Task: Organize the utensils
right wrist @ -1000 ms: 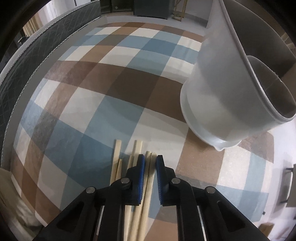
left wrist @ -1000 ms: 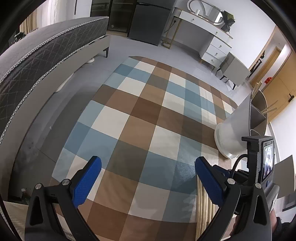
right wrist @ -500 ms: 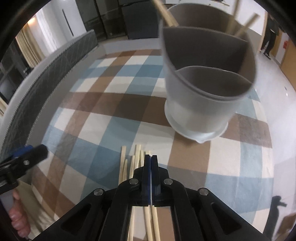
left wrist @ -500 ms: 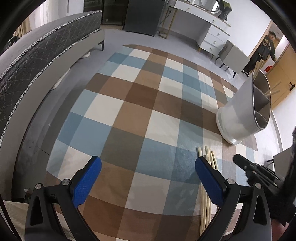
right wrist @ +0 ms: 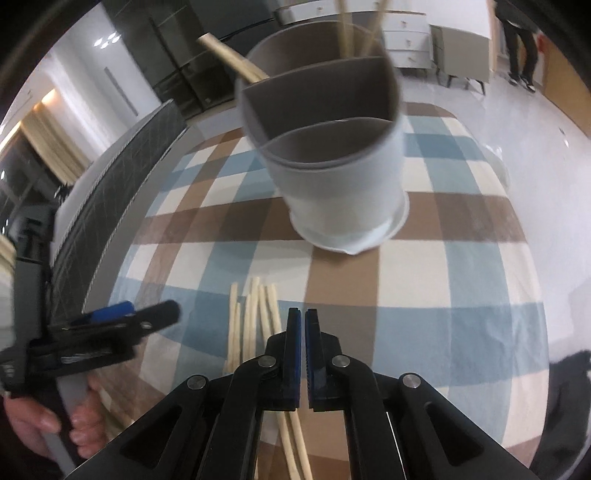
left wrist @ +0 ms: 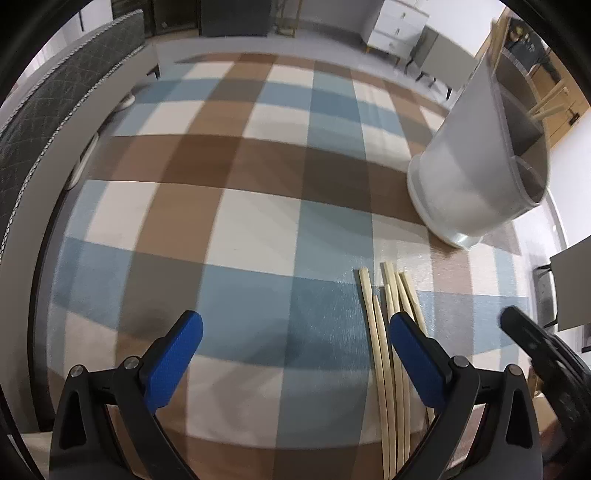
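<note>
No readable writing on the grey holder (right wrist: 332,173).

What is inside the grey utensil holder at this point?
The utensil holder has several compartments. Thin chopsticks stand in the rear one, and a thicker wooden stick leans out at its left. The compartment bottoms are hidden by the walls.

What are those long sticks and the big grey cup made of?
The sticks look like bamboo or pale wood: light tan, matte, thin and squared at the ends. The cup looks like smooth matte plastic, pale grey with thin moulded dividers, though ceramic is possible.
</note>
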Available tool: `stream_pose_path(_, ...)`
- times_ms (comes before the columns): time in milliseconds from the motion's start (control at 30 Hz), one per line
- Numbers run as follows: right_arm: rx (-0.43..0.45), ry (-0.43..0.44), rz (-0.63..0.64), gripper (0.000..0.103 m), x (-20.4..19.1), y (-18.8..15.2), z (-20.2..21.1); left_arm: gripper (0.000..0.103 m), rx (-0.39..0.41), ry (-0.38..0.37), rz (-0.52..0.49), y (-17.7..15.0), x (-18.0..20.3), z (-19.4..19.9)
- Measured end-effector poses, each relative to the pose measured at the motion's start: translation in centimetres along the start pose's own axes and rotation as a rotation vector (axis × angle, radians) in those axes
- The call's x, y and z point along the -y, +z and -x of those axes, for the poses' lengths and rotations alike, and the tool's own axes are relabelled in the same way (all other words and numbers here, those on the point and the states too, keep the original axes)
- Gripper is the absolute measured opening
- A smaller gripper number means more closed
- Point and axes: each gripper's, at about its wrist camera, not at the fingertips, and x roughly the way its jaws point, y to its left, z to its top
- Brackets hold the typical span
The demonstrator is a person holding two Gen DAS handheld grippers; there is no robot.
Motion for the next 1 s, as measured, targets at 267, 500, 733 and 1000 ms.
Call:
stream_pose_path(267,0.041,0.004,-0.062,0.028,1.7,0.4,1.0,0.086,-0.074,0.034,-0.016,1.4,2.2,-2.4)
stream_pose_path(500,0.072,0.022,-0.091,0.036,2.3,0.5,2.1,0.059,-0.091,0.120,-0.058,1.2,3.7,-2.9)
stream_pose_path(733,0.076,0.035,-0.101,0.036,2.4,0.6,2.3,0.019,-0.133,0.129,-0.070,1.3,5.3,-2.7)
stream_pose_path(1000,0.077,0.031,-0.104,0.036,2.7,0.4,2.5,0.002,-0.115,0.092,-0.019,1.7,4.5,-2.7)
